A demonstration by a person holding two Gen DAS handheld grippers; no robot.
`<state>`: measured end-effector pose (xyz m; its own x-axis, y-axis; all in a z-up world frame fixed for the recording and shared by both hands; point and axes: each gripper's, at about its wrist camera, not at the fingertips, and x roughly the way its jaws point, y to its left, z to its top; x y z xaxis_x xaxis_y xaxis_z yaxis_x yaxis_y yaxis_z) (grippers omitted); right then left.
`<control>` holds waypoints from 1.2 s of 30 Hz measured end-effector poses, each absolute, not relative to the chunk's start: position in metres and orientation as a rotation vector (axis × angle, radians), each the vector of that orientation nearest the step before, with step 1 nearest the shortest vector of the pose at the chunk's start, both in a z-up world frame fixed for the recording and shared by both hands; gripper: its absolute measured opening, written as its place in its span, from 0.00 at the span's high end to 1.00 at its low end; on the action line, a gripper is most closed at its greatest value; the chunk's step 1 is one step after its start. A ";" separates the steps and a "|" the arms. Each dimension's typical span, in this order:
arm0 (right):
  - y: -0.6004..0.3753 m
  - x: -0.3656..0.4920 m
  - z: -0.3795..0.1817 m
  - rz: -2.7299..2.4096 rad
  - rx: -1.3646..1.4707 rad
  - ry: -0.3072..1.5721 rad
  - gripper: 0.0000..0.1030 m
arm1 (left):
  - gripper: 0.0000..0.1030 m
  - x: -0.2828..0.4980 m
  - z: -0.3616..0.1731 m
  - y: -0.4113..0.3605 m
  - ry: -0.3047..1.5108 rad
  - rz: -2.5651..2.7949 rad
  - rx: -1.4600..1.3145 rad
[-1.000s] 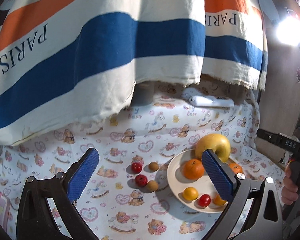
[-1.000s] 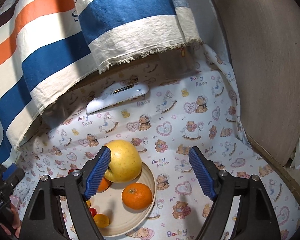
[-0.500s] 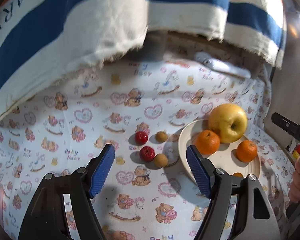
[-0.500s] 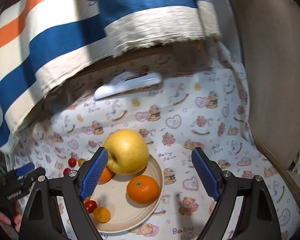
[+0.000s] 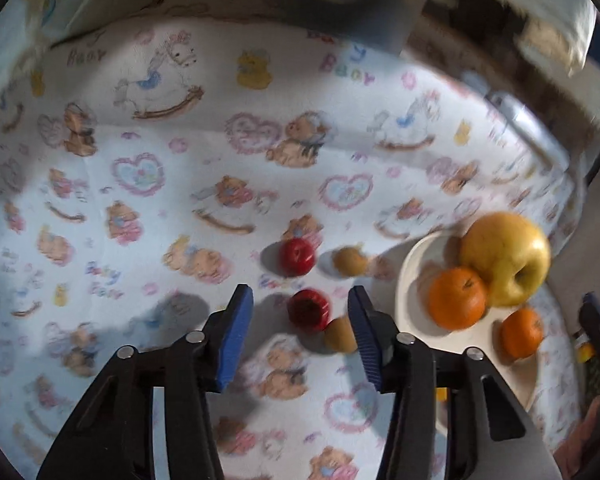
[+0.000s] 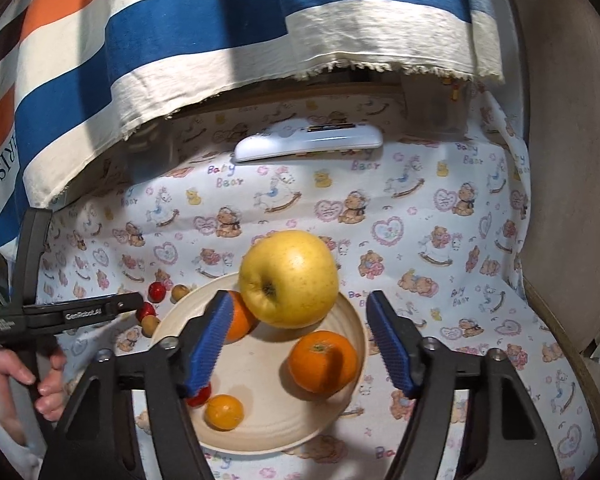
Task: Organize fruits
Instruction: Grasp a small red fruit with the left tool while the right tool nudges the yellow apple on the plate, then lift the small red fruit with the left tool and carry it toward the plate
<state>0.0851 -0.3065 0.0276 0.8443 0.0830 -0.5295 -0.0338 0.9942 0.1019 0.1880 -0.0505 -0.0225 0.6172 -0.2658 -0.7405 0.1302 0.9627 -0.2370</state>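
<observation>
Still unfinished: closing left gripper (image 5: 300,332) gaped around near red fruit (image 5: 309,313), right gripper (image 6: 300,340) empty, narrowing above half-loaded plate (image 6: 260,432).

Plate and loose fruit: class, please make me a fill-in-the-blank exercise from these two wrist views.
1. The biggest fruit on the plate is a yellow ____.
2. Between the left gripper fingers lies a small ____ fruit, untouched.
3. Beside the plate, ____ small fruits lie on the cloth.
4. The white remote lies ____ the plate.

Missing words: apple; red; four; behind

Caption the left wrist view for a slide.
Left gripper, jaws closing, around a small red fruit on the printed cloth beside the plate.
</observation>
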 end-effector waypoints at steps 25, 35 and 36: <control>-0.221 0.113 0.054 0.087 -0.086 0.565 0.43 | 0.68 0.205 -0.040 -0.057 0.911 -0.301 -0.152; -0.215 0.118 0.039 0.083 -0.072 0.605 0.43 | 0.75 0.205 -0.038 -0.062 0.885 -0.202 -0.087; -0.214 0.119 0.039 0.082 -0.074 0.608 0.43 | 0.75 0.203 -0.036 -0.059 0.872 -0.191 -0.074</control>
<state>0.1188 -0.2145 0.0393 0.8177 0.0549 -0.5731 -0.0983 0.9941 -0.0451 0.2029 -0.0593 -0.0357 0.6279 -0.1962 -0.7532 0.1363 0.9805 -0.1418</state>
